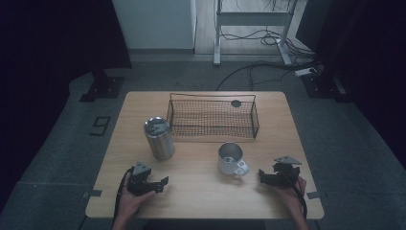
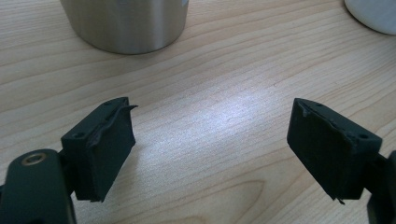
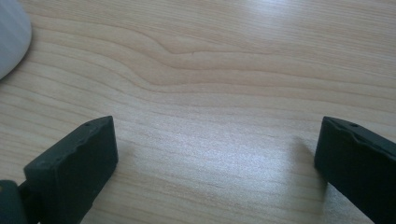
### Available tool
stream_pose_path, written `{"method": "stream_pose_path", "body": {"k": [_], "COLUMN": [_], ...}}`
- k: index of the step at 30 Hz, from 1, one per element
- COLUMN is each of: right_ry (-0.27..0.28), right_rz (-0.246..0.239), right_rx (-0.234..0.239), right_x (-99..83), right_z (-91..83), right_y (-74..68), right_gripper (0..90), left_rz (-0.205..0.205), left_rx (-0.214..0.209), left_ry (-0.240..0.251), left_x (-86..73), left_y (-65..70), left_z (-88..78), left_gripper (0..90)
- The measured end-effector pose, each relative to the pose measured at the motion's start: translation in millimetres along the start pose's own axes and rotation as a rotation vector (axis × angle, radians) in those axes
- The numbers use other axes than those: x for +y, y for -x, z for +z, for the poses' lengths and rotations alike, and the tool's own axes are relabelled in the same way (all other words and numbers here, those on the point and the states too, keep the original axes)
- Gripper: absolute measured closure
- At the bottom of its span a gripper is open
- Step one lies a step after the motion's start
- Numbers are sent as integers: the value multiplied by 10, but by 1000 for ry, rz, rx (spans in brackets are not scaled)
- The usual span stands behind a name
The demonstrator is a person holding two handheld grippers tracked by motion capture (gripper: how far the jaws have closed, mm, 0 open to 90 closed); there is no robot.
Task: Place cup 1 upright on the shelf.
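A steel tumbler point(image 1: 159, 138) with a lid stands upright left of the table's middle; its base point(image 2: 126, 23) fills the top of the left gripper view. A white mug point(image 1: 231, 160) with a shiny inside stands right of the middle, its handle toward the front right. The mug's edge point(image 2: 373, 14) point(image 3: 11, 37) also appears in both gripper views. My left gripper point(image 1: 160, 184) rests near the front left, open, with bare wood between its jaws point(image 2: 210, 140). My right gripper point(image 1: 262, 176) sits at the front right, right of the mug, open over bare wood point(image 3: 217, 154).
A black wire basket point(image 1: 213, 128) stands at the back middle of the wooden table point(image 1: 201, 201), with a small dark disc point(image 1: 236, 103) at its far rim. Cables and a desk frame lie on the floor beyond the table.
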State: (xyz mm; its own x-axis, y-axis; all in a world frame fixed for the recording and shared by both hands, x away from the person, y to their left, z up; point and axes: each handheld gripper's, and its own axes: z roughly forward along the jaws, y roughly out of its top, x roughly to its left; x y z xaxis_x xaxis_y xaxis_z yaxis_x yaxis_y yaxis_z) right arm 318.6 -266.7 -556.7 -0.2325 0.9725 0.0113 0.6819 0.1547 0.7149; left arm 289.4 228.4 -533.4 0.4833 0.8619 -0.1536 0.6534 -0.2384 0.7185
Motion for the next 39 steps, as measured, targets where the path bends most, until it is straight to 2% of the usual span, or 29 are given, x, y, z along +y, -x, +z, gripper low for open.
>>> {"method": "stream_pose_path", "body": {"k": [9,12,15,21,28,31,33,35,39], "right_ry": [0,0,-3,0,0,0,1,0,0], "right_rz": [9,14,27,37,33,43,47,51,57], "right_rx": [-10,-14,-24,-36,-33,-41,-45,-49,-55], "right_x": [-1,-3,-3,-13,-4,-2,-3,-11,-22], "right_z": [-1,-3,-6,-13,-6,-6,-7,-16,-26], "right_y": [6,7,11,26,63,78,81,100,125], "right_gripper": [0,0,0,0,0,1,1,1,1], "left_rz": [0,6,7,-30,-45,-32,-22,-26,0], "left_rx": [13,11,-11,-7,4,-4,5,3,2], "left_ry": [11,24,43,69,85,87,102,119,119], "left_x": [-4,0,20,48,165,220,251,266,296], "left_y": [11,38,52,41,74,122,155,168,176], "left_z": [-43,-77,-115,-170,-186,-212,-244,-269,-314], "left_gripper": [159,159,159,160,159,157,157,165,165]}}
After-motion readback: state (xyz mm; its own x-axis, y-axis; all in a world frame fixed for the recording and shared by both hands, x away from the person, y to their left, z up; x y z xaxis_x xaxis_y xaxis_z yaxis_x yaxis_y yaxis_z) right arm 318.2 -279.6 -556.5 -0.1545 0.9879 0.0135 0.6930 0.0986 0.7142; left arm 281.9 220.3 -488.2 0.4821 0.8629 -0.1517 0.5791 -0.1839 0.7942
